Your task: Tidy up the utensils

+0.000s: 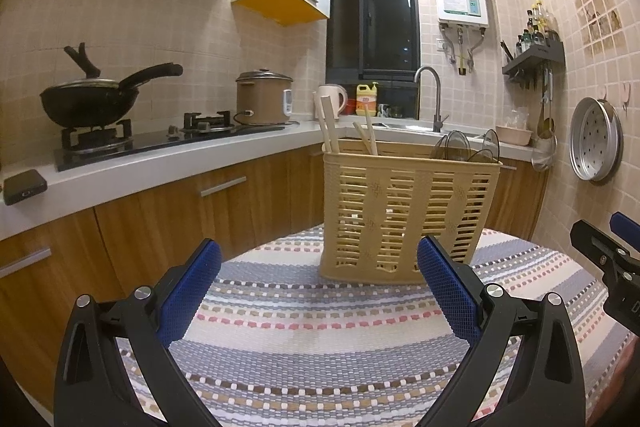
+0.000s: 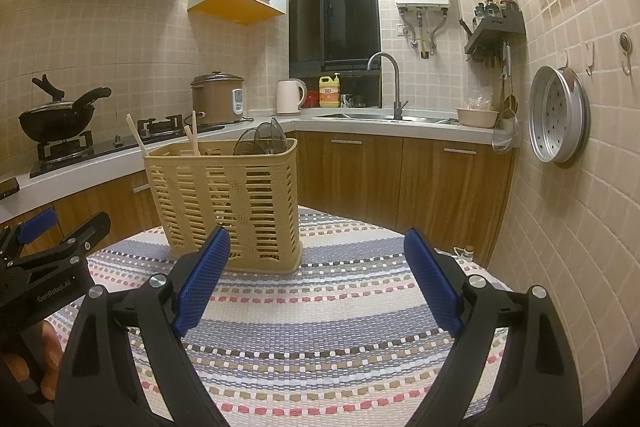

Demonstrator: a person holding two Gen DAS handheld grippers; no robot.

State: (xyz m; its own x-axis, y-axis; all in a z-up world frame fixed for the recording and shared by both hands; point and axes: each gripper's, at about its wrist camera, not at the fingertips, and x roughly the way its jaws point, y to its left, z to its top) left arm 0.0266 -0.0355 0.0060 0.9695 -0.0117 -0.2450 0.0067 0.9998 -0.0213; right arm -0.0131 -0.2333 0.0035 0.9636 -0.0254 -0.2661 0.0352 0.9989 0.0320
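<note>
A tan slotted plastic utensil basket (image 1: 408,211) stands upright on a round table covered with a woven striped cloth (image 1: 320,327) in a tiled kitchen. Pale wooden chopsticks (image 1: 329,125) lean in its left section, while dark translucent plastic spoons (image 1: 466,146) crowd its right. The left gripper (image 1: 319,263), with black arms and blue textured pads, hovers just in front of the basket with its jaws spread wide and nothing between them. The right gripper (image 2: 316,255) sits alongside, equally wide apart and empty, the basket just ahead and to its left.
</note>
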